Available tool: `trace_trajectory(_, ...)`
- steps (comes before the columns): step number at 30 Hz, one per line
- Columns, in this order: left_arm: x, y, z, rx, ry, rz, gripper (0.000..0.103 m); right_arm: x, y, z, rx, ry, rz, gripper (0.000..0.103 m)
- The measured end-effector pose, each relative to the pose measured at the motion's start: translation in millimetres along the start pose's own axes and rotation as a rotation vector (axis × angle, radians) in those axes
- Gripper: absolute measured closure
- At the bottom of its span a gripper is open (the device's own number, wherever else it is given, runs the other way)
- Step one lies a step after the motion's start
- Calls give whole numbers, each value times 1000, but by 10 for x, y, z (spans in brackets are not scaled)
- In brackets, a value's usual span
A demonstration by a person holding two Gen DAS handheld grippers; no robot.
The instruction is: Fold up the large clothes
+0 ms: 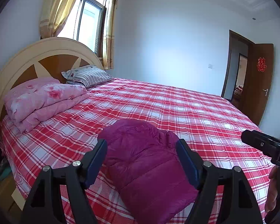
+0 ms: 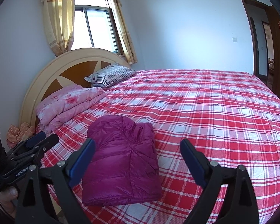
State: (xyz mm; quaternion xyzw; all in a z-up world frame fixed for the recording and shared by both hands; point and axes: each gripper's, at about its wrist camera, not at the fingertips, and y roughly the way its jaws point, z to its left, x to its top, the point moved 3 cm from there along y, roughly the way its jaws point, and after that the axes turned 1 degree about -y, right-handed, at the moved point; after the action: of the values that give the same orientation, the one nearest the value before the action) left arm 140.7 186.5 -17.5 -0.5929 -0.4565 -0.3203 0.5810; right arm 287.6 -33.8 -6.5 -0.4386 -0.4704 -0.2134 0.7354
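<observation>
Between my left gripper's (image 1: 141, 147) spread fingers lies the folded magenta down jacket (image 1: 145, 166), flat on the red plaid bedsheet (image 1: 196, 112). Both blue pads stand clear above the fabric, one to each side of the bundle, pinching nothing. From my right wrist camera the same jacket (image 2: 121, 160) sits mostly behind and beyond the left finger, and the sheet (image 2: 214, 115) alone fills the gap out to the right finger. My right gripper (image 2: 138, 149) is likewise wide apart and holds nothing.

Off the left finger of that view I see my left gripper (image 2: 41, 140) from the side, held by a hand (image 2: 8, 199) whose thumb shows at the frame's lower edge. From the left wrist camera, the black body of my right gripper (image 1: 265, 147) pokes in past the right finger, with a hand (image 1: 272, 192) beneath it.

Beyond the fingertips, toward the head of the bed, a folded pink floral quilt (image 1: 44, 100) rests against the arched headboard (image 1: 37, 56), with a striped pillow (image 1: 89, 75) just beside it. Above the headboard a window (image 1: 89, 18) hangs between yellow curtains (image 1: 110, 29). Far past the right finger a brown door (image 1: 259, 82) stands open, a red paper ornament (image 1: 261, 64) on it.
</observation>
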Motion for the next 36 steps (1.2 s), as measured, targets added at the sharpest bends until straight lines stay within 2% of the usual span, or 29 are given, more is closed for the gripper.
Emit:
trace_trajectory(10,-43,66,2,12,-1,43,26,-35,-37,14,0,-1,-18,7)
trace_trajectory(18,-24,29,-44,11,10,37,26,-55,-50,-19,-1,6,-22,7)
trace_trajectory(20,-9,20,-42,18,13,32,23,-51,-63,-23,0,9,-26,7)
trace_trajectory(22,5,4,-43,27,15,24,14,-50,-81,-23,3,10,-30,7)
trace_trajectory(36,22,14,70,77,9,8,12,-71,-76,49,13,-4,-27,7)
